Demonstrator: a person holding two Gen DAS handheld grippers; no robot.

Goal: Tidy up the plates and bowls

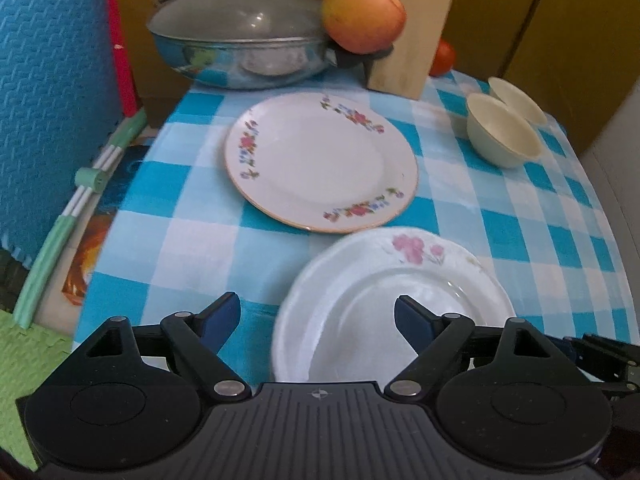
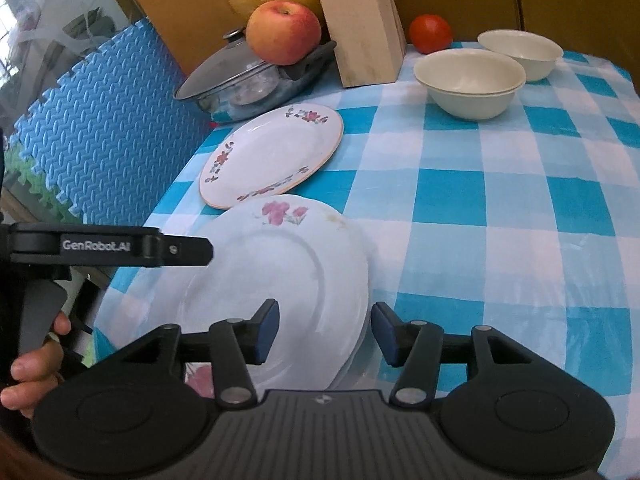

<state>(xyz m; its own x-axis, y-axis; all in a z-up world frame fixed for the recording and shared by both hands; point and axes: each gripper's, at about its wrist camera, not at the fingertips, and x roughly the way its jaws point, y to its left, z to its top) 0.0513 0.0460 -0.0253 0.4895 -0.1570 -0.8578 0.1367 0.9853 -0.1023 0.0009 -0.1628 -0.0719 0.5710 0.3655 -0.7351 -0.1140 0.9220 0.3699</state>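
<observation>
Both my grippers hang over the near plate (image 2: pixel 276 280), the white one with a pink flower, and I place everything else from it. My left gripper (image 1: pixel 318 320) has its jaws spread wide with nothing between the blue pads; one pad sits over the plate's left rim, the other over its middle. My right gripper (image 2: pixel 325 330) is also open and empty, its left pad above the plate's surface and its right pad just past the plate's right rim. I cannot tell whether either pad touches the china. In the right wrist view a second rim shows under the plate's right edge, so it seems to lie on another plate.

Just behind it lies the flower-rimmed plate (image 1: pixel 320 160), its near rim very close to the near plate. Farther back and right stand two cream bowls (image 2: pixel 470 82), side by side. Behind the plates are a lidded pot (image 1: pixel 240 52), an apple (image 2: pixel 283 32) and a wooden block (image 2: pixel 360 20).

To the right of the near plate the checked tablecloth (image 2: pixel 520 240) is open. To its left the table edge is close, with a blue foam mat (image 2: pixel 112 120) beyond.
</observation>
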